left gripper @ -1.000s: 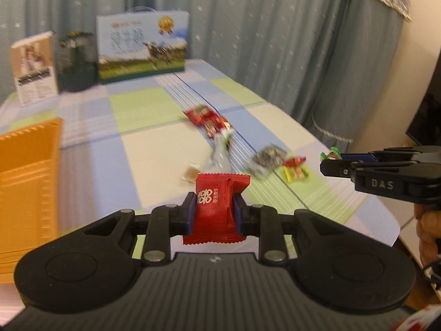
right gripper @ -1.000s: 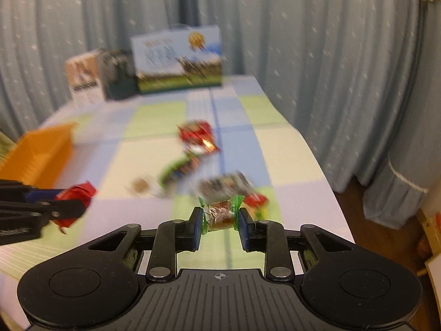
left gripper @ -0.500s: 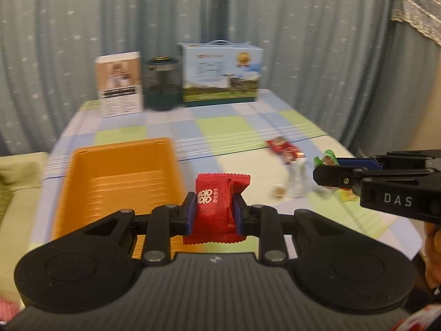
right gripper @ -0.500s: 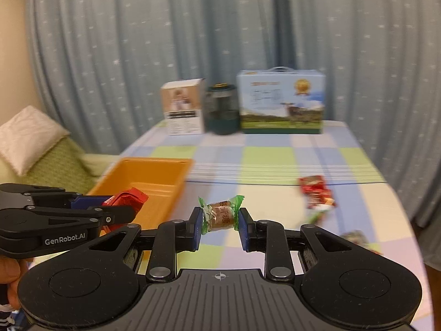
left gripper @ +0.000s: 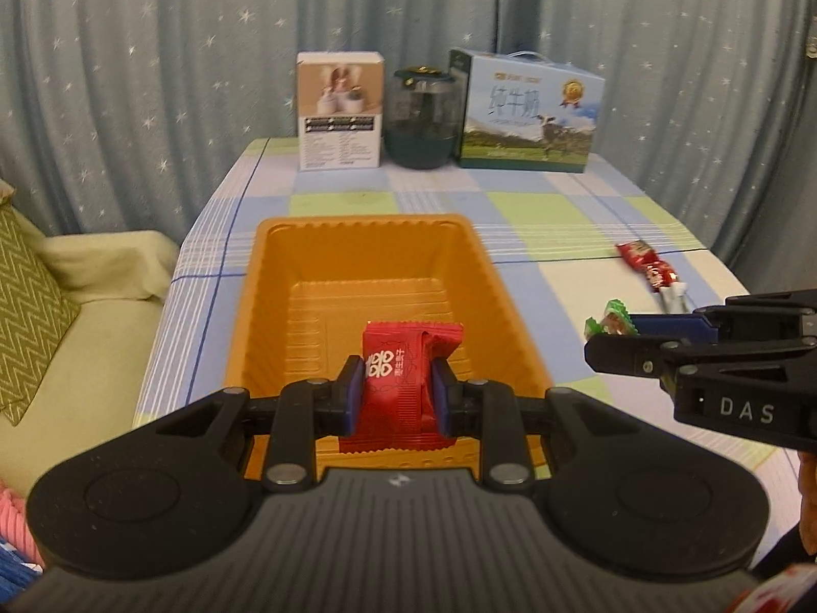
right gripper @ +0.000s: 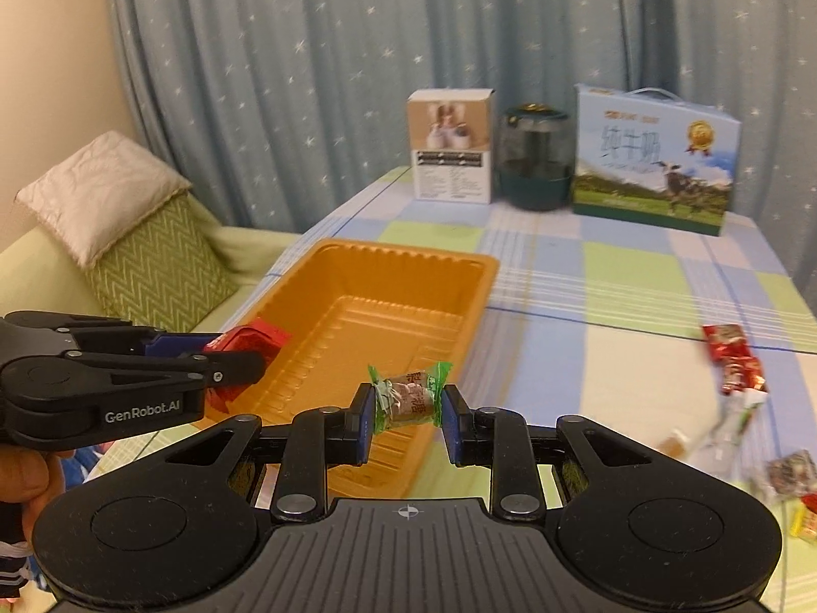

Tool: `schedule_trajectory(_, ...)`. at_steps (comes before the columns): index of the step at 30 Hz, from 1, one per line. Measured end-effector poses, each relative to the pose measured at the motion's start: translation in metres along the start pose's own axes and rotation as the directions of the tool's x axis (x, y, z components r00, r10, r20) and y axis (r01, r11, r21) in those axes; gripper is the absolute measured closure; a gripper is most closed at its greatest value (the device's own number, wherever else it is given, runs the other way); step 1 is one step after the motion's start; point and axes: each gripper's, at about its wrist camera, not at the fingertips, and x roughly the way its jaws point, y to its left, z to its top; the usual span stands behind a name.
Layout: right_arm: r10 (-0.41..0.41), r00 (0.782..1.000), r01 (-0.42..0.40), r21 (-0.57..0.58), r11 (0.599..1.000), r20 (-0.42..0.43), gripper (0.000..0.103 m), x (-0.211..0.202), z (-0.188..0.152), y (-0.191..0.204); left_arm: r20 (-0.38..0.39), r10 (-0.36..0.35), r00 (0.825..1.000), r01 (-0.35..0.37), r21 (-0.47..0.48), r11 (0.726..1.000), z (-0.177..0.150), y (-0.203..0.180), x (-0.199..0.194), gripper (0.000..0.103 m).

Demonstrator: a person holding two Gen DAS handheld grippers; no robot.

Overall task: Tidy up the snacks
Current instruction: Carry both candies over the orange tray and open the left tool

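Observation:
My left gripper (left gripper: 397,391) is shut on a red snack packet (left gripper: 403,357) and hangs over the near end of an orange tray (left gripper: 357,235), which holds nothing. My right gripper (right gripper: 407,407) is shut on a green-wrapped candy (right gripper: 408,398) above the tray's near right corner (right gripper: 459,276). In the left wrist view the right gripper (left gripper: 613,334) comes in from the right with the candy (left gripper: 611,317) at its tip. The right wrist view shows the left gripper (right gripper: 240,352) at the left, holding the red packet (right gripper: 250,337) over the tray's rim.
Loose snacks (right gripper: 733,357) lie on the checked tablecloth (left gripper: 561,214) right of the tray. A white box (left gripper: 340,110), a dark jar (left gripper: 421,120) and a milk carton (left gripper: 528,112) stand at the back. A sofa with cushions (right gripper: 127,235) lies left of the table.
Both grippers swung left from the scattered snacks to the orange tray, each keeping its snack. The tray went from the left edge of view to straight ahead.

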Motion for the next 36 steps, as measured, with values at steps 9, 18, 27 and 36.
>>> schedule_trajectory(9, 0.029, 1.0, -0.029, 0.024, 0.999, 0.003, 0.075, 0.037, -0.003, 0.003, -0.036, 0.017, 0.999, -0.018, -0.026, 0.999, -0.004, 0.023, 0.029, 0.078)
schedule_trajectory(18, 0.042, 0.999, -0.042, 0.053, 0.998, -0.007, 0.075, 0.053, -0.005, 0.002, -0.022, 0.033, 0.999, -0.033, -0.038, 0.999, -0.003, 0.035, 0.036, 0.06)
schedule_trajectory(27, 0.061, 0.998, -0.061, 0.041, 0.997, -0.008, 0.075, 0.054, -0.007, 0.006, -0.006, 0.055, 0.998, -0.055, -0.076, 0.996, -0.012, 0.047, 0.019, 0.059)
schedule_trajectory(36, 0.091, 0.995, -0.095, 0.104, 0.99, 0.043, 0.032, 0.047, -0.005, -0.002, -0.003, 0.059, 0.998, -0.059, -0.11, 0.992, -0.016, 0.052, 0.008, 0.057)
